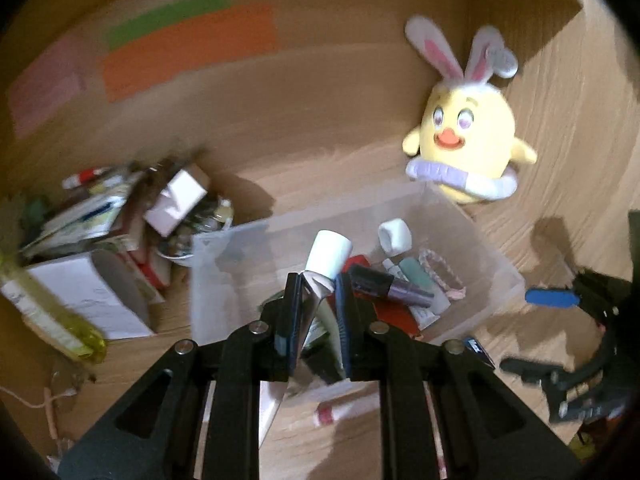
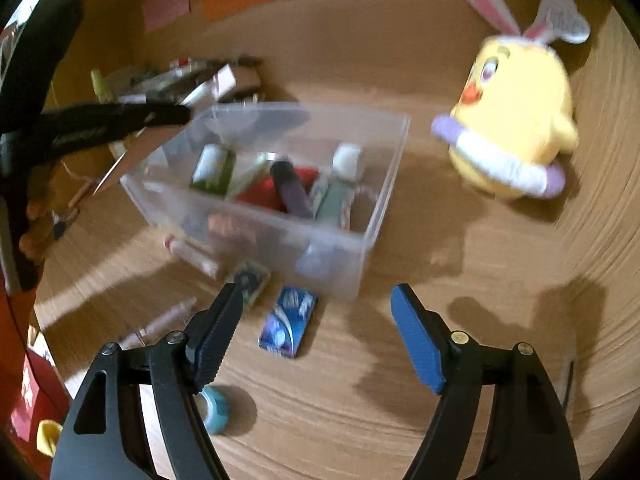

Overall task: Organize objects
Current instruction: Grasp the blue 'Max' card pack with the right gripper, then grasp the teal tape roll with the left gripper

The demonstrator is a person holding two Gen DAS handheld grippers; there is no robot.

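Fingers of the left gripper (image 1: 316,296) pinch a silvery squeeze tube with a white cap (image 1: 326,262), gripped on its flat crimped body so the cap end juts forward over the clear plastic storage bin (image 1: 508,276); held this way, the tube looks ready to be let go into the bin, which I judge to be the step in hand. Inside the bin already lie a dark purple-tipped cosmetic tube (image 1: 390,286), a small white cap-shaped piece (image 1: 395,236), a pale green tube (image 1: 416,272), a red flat packet (image 2: 260,194) and a green-and-white box (image 2: 212,170), so the sorting seems well along.

Right gripper (image 2: 318,320) fingers are spread wide with nothing between them, hovering just in front of the bin's near wall, probably lined up for the blue glossy packet (image 2: 288,322) lying on the wooden tabletop (image 2: 460,240) beside the bin. Near that packet sit a small green packet (image 2: 250,282) against the bin and a light blue roll of tape (image 2: 214,408) further from the bin.

Left of the bin a jumbled heap of boxes and papers (image 1: 120,220) waits, likely the supply still to be sorted. Beyond the bin's right corner a yellow chick plush with bunny ears (image 1: 468,128) stands upright, apart from the bin
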